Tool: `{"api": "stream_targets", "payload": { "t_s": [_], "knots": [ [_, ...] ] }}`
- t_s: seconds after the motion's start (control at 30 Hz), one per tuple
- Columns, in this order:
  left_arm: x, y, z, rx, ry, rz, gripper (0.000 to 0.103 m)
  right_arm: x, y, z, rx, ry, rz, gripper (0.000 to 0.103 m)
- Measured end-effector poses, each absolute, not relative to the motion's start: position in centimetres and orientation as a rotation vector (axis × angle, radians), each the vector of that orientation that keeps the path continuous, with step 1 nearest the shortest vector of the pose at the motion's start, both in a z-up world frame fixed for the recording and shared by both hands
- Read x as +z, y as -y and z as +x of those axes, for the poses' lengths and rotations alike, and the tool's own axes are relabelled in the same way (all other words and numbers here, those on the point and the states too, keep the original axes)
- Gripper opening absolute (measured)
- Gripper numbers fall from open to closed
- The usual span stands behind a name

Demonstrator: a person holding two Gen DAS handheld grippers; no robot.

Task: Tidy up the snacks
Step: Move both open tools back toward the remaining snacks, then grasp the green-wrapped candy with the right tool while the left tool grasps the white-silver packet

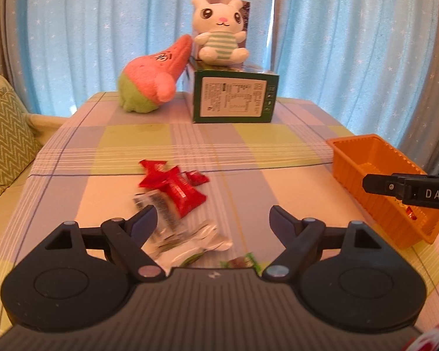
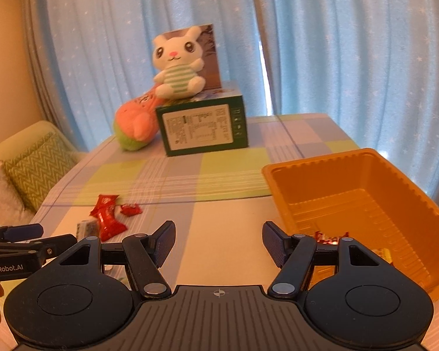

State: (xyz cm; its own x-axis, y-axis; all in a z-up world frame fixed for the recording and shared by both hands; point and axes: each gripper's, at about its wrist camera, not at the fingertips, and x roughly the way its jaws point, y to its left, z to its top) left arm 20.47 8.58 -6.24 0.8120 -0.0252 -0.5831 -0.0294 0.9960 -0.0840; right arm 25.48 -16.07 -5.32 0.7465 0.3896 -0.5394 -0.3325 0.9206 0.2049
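Several snack packets lie loose on the checked tablecloth. Red packets (image 1: pixel 175 187) lie ahead of my left gripper (image 1: pixel 212 219), which is open and empty above a silver and white packet (image 1: pixel 187 237) and a green one (image 1: pixel 243 260). An orange tray (image 1: pixel 377 187) stands at the right. In the right wrist view the tray (image 2: pixel 351 204) holds a red packet (image 2: pixel 327 237) and a yellow one (image 2: pixel 385 255). My right gripper (image 2: pixel 218 242) is open and empty, just left of the tray. The red packets (image 2: pixel 106 218) lie to its left.
A green box (image 1: pixel 234 99) stands at the table's far side with a white bunny plush (image 1: pixel 218 33) on it and a pink plush (image 1: pixel 152 79) leaning beside it. Blue curtains hang behind. A sofa with a zigzag cushion (image 1: pixel 5 137) is at the left.
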Motion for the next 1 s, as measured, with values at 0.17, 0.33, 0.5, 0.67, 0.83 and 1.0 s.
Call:
{"api": "stream_targets", "payload": {
  "t_s": [0.17,0.33,0.5,0.67,0.83,1.0],
  "knots": [
    [-7.0,-10.5,18.9,0.031,-0.648,-0.086,0.082,-6.2,13.9,25.1,0.456,-0.642,0.057,0.066],
    [-7.7,-12.0,17.8,0.050,-0.674,-0.080,0.082,-7.2,11.7,24.5,0.516,-0.663,0.000,0.066],
    [-8.6,-12.8,17.7,0.052,-0.710,-0.061,0.082,-8.5,9.4,24.2,0.589,-0.684,-0.080,0.066],
    [-9.4,-13.3,17.9,0.042,-0.741,-0.046,0.081,-10.1,7.6,23.9,0.641,-0.701,-0.166,0.066],
    [-10.0,-13.4,18.9,-0.010,-0.777,0.012,0.080,-11.0,6.7,24.0,0.662,-0.711,-0.186,0.066],
    [-9.9,-13.6,20.0,-0.068,-0.793,0.092,0.079,-11.8,5.6,24.2,0.696,-0.708,-0.230,0.066]
  ]
}}
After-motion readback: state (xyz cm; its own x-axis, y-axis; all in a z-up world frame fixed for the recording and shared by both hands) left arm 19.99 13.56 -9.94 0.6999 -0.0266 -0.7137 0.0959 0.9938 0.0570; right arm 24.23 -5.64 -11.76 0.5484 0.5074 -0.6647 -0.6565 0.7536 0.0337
